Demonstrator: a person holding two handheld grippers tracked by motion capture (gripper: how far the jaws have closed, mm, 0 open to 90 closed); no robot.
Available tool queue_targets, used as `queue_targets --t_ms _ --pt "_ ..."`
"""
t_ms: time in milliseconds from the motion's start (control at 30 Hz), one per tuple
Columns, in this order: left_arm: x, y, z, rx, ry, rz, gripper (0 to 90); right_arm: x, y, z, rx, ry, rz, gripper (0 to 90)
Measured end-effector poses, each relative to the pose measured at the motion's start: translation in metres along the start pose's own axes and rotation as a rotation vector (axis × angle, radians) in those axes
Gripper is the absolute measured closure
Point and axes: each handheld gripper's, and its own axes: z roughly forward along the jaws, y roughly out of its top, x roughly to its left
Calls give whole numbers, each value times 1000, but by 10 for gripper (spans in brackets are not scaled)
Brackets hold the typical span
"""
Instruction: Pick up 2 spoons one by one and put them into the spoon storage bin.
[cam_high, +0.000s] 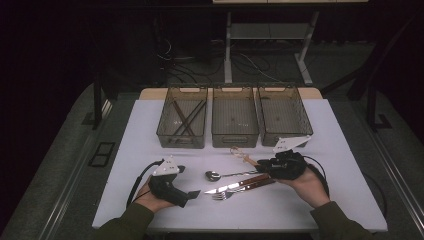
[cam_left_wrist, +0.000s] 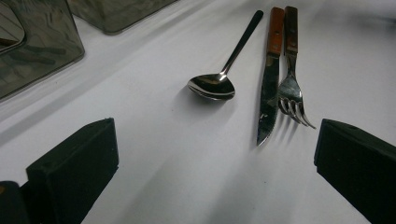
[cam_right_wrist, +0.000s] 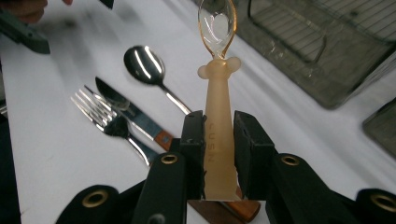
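Observation:
My right gripper (cam_high: 262, 164) (cam_right_wrist: 219, 119) is shut on the handle of a small translucent peach spoon (cam_high: 240, 154) (cam_right_wrist: 218, 88), whose clear bowl points away toward the bins, just above the table. Below it lie a metal spoon (cam_high: 214, 175) (cam_left_wrist: 212, 86) (cam_right_wrist: 144, 65), a wooden-handled knife (cam_high: 235, 185) (cam_left_wrist: 268, 93) (cam_right_wrist: 122, 106) and a matching fork (cam_high: 225, 195) (cam_left_wrist: 292, 100) (cam_right_wrist: 100, 116). My left gripper (cam_high: 187, 181) (cam_left_wrist: 215, 135) rests low at the front left, open, with nothing between its jaws, pointing at the cutlery.
Three smoky see-through bins stand in a row at the back of the white table (cam_high: 150, 150): the left bin (cam_high: 182, 122) holds dark chopsticks, while the middle bin (cam_high: 235, 122) and the right bin (cam_high: 284, 117) look bare. Cables trail from both grippers.

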Motion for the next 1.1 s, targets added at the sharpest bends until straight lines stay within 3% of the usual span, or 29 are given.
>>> queue_targets --t_ms 767,1100 --pt "0 0 0 2 -7 13 0 -20 44 -8 -71 -47 32 745" --pt "0 0 1 2 -8 14 0 -31 57 -4 -98 -72 41 745"
